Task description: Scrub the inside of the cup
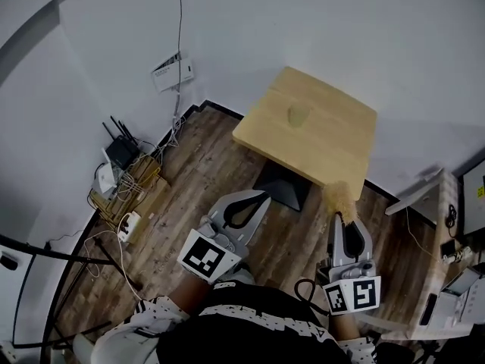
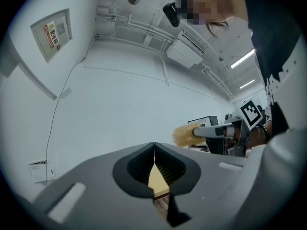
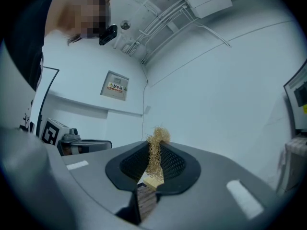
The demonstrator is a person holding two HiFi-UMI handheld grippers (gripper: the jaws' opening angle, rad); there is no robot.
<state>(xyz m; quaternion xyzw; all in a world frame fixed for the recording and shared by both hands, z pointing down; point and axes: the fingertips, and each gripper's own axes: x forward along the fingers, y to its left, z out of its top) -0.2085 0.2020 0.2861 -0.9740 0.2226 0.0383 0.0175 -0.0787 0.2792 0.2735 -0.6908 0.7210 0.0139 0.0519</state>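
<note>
Head view is showing the cup (image 1: pixel 299 115) sitting near the middle of the table (image 1: pixel 333 146), well apart from both grippers. Left gripper (image 2: pixel 154 143) is pinching shut on nothing; right gripper (image 3: pixel 156 142) is clamping a straw-like scrubber (image 3: pixel 155 153). Cup is looking light and tippy, so I'd be pinching its wall by the rim.

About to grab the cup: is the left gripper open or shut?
Shut: the left gripper shows jaws pressed together, nothing between them.
</note>
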